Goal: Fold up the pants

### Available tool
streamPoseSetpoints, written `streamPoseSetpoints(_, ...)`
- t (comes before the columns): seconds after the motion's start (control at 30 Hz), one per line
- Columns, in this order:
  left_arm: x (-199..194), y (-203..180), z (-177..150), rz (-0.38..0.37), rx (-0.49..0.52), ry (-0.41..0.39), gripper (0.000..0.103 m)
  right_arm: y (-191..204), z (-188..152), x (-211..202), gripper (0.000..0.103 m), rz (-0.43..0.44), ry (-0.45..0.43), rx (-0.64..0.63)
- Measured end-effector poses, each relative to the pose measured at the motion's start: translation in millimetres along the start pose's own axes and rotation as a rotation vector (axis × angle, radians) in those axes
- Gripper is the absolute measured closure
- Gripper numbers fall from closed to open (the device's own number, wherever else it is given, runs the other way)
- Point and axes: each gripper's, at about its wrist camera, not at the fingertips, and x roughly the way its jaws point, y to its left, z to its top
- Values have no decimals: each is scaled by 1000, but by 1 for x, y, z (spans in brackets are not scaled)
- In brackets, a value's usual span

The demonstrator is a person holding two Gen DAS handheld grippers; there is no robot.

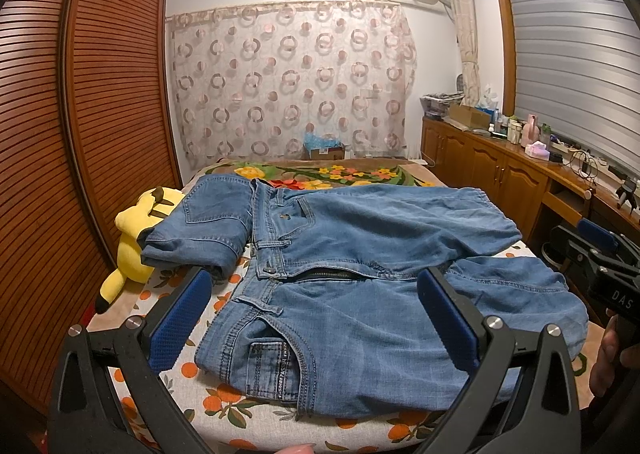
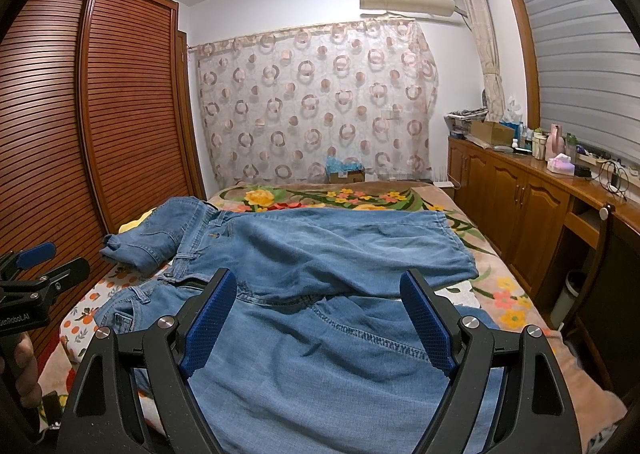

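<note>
Blue-padded fingers of the left gripper [image 1: 316, 318] frame the near view, jaws spread wide and holding nothing, hovering just above the waistband end of the jeans [image 1: 360, 274]. Left of the jeans a yellow plush toy [image 1: 132, 238] lies against the bed's edge, with one turned-over corner of denim resting just beside it. The jeans themselves lie front-up across the bed [image 1: 224, 410], fly open, zipper showing, one leg crossed loosely over the other toward the right. Right of the waistband, the right gripper [image 2: 320, 322] hangs over the thigh and seat seam, its jaws equally wide and empty.

No fold looks made yet, so the step in hand seems to be taking first hold. It would go best by flattening that turned-over corner near the plush toy first, then pinching the waistband with the left gripper and the same leg farther right with the other, lifting both together so one leg lands squarely on the other. Loose denim may drag and wrinkle if lifted unevenly.
</note>
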Motion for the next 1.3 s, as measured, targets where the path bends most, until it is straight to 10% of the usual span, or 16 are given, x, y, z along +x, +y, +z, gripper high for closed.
streamPoseSetpoints(1.3, 71, 69, -28, -50, -8, 185, 2, -21, 0, 23, 18, -49, 134, -38)
